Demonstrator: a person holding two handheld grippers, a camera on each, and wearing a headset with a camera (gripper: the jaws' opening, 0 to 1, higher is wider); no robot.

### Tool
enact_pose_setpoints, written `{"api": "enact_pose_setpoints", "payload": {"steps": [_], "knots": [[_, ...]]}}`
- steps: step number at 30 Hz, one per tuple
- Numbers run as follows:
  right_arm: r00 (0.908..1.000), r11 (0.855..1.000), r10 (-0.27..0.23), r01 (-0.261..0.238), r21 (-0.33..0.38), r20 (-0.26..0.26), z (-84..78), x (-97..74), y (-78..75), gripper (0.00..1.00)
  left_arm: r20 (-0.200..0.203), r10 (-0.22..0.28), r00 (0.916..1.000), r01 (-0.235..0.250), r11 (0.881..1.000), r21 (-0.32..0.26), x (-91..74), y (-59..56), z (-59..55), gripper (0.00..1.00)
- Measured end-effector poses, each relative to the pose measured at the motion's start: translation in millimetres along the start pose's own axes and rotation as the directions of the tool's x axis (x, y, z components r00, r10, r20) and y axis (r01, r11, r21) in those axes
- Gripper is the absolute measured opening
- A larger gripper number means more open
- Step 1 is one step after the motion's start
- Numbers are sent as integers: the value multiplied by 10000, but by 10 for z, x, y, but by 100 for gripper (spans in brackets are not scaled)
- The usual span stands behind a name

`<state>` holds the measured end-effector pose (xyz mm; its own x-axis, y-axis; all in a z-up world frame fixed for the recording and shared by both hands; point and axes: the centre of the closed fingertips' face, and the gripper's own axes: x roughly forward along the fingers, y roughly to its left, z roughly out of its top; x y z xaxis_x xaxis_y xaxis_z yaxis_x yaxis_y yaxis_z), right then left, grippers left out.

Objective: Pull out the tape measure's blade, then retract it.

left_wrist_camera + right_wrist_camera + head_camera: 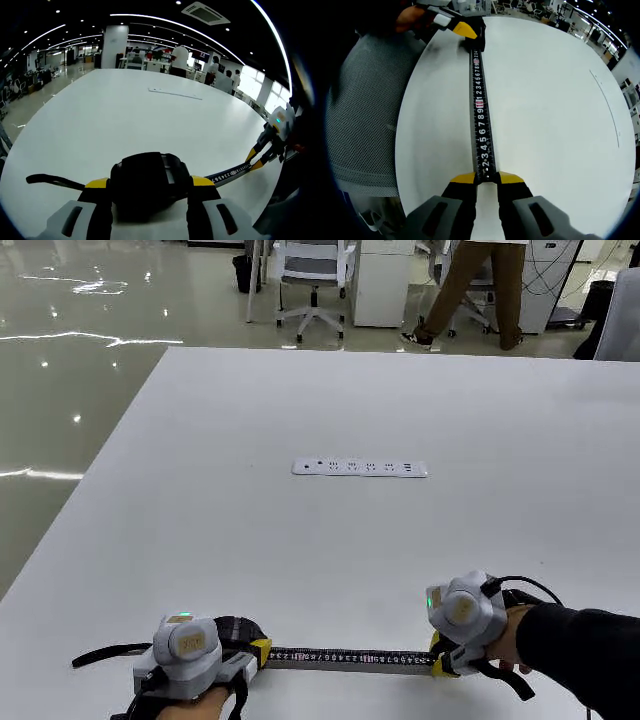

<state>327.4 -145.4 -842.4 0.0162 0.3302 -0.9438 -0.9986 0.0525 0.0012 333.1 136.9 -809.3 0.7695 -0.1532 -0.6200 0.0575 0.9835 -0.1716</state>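
Black tape blade is pulled out; it has not gone back in yet.

Head view: the blade point(350, 657) lies flat on the white table point(300, 540). It runs from the case point(238, 632) at the left gripper point(252, 652) to the right gripper point(440, 658). Left gripper view: the jaws are closed on the case, one on each side. Right gripper view: the jaws pinch the blade's end, by the low numbers. I think the pull is done or nearly done, and letting the blade slide back in is left to do.
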Motion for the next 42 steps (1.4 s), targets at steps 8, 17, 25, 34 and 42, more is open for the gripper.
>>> {"api": "enact_pose_setpoints", "payload": {"steps": [8, 17, 25, 34, 42], "knots": [[10000, 9999, -70, 71, -81, 54, 52, 8, -8, 11, 53, 3, 10000, -3, 10000, 30, -9, -10, 3, 56], [9999, 9999, -126, 126, -73, -18, 138, 40, -45, 11, 18, -22, 10000, 22, 10000, 19, -9, -5, 13, 56], [9998, 9999, -110, 111, -47, 140, 294, 91, -21, 11, -39, -50, 10000, 50, 10000, -10, -7, -3, 12, 56], [9997, 10000, -78, 78, -23, 239, 376, 115, -22, 11, -99, -74, 9999, 74, 10000, -46, -5, -1, 11, 56], [9992, 9999, -99, 99, 20, 392, 457, 134, -20, 11, -179, -111, 9998, 108, 9998, -138, -9, -2, 11, 56]]}}
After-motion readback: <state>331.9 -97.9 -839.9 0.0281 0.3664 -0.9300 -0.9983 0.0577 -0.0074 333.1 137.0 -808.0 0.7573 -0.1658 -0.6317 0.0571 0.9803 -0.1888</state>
